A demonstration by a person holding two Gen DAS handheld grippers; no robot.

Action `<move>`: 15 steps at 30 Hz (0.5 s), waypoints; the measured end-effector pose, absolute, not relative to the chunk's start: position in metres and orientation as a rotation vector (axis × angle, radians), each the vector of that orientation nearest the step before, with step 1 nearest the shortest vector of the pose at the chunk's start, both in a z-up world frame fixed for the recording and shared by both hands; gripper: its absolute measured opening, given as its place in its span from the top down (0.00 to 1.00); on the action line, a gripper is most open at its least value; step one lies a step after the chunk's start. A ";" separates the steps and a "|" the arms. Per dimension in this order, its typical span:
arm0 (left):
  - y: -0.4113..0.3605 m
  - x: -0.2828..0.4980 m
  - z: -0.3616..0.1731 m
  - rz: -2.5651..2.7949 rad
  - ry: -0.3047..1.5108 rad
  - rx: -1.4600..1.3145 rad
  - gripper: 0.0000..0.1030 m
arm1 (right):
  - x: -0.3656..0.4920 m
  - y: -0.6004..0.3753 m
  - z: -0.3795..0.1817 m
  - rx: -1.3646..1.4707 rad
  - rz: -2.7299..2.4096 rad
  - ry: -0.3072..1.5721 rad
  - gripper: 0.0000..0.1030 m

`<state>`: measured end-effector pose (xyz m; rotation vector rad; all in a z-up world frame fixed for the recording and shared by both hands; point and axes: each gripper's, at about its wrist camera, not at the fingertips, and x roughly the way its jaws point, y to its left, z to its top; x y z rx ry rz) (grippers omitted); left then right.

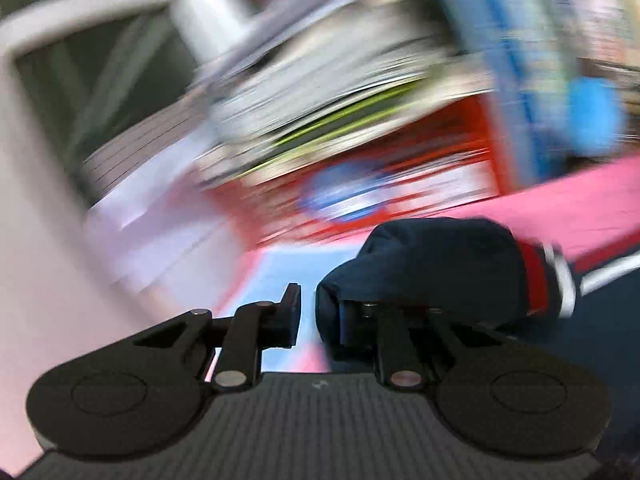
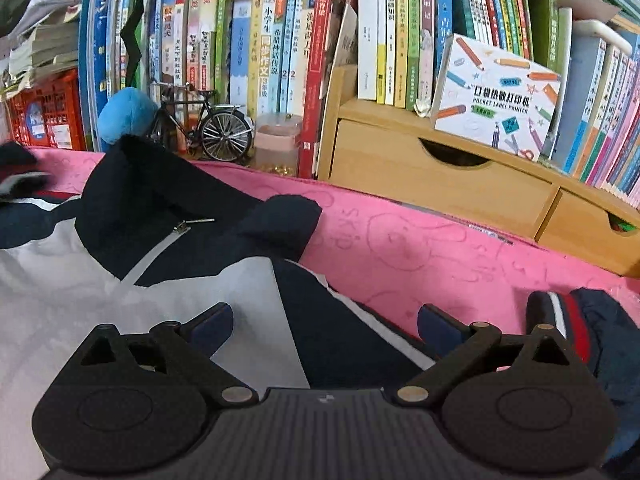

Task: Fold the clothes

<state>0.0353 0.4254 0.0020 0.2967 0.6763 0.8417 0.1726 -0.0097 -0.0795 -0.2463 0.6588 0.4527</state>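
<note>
Blurring shelves (image 1: 340,92) behind sleeve-draped left gripper (image 1: 316,316)

Ahead of the right gripper (image 2: 325,326), bare pink cloth (image 2: 420,248) lies open. Beyond it, drawers (image 2: 432,176) and books (image 2: 280,60) block the way.

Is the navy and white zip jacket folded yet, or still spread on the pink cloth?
Still spread, unfolded: the navy and white zip jacket lies open-faced on the pink cloth, collar up, zipper showing.
</note>
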 end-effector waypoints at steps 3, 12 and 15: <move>0.479 -0.003 0.005 0.973 0.729 0.215 0.77 | 0.174 -0.010 -0.082 -0.240 0.450 0.669 0.03; 0.531 -0.046 -0.017 1.030 0.904 -0.058 0.24 | 0.175 -0.006 -0.088 -0.271 0.422 0.680 0.02; 0.511 -0.064 -0.001 0.973 0.793 -0.082 0.31 | 0.174 -0.006 -0.087 -0.272 0.419 0.681 0.02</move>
